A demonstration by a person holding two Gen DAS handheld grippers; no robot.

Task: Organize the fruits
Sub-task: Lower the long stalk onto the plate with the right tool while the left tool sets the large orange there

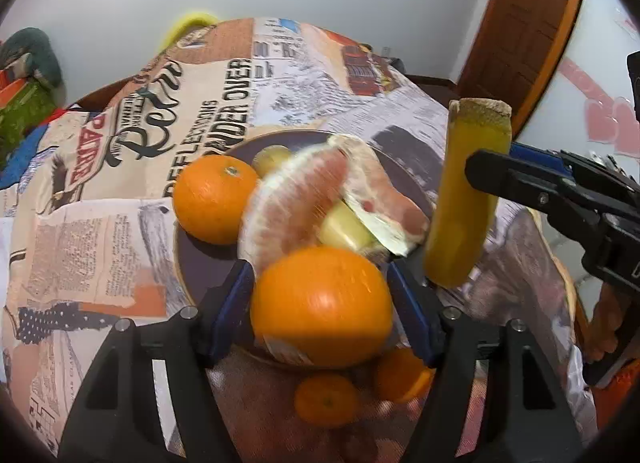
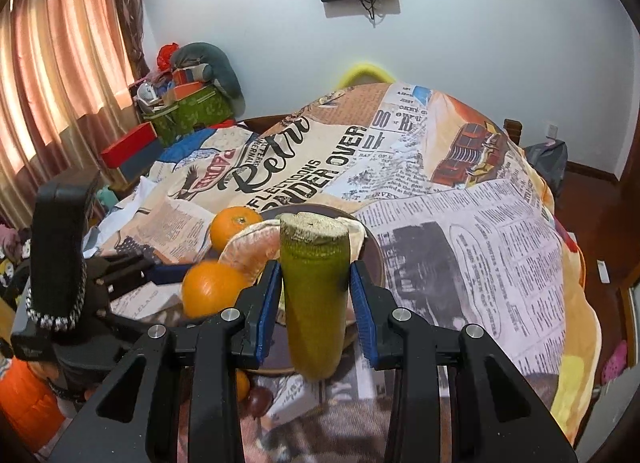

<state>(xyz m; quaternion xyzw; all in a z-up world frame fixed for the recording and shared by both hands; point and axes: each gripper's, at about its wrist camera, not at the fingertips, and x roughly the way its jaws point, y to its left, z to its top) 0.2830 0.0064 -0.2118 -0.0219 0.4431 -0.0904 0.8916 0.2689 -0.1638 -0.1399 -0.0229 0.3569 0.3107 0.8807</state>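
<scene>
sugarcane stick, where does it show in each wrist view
Left wrist view: the sugarcane stick stands right of centre, beside the dark plate, held by the right gripper.
Right wrist view: it is dead centre.
Shared landmark: the peeled pomelo.

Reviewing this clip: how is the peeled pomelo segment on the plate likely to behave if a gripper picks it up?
The peeled pomelo segment looks soft and membrane-covered, so it would probably dent or tear under firm fingers. Its curved wedge shape, leaning on other fruit on the plate, suggests it may flop or shift rather than roll. The torn pith hints that bits may flake off.
</scene>
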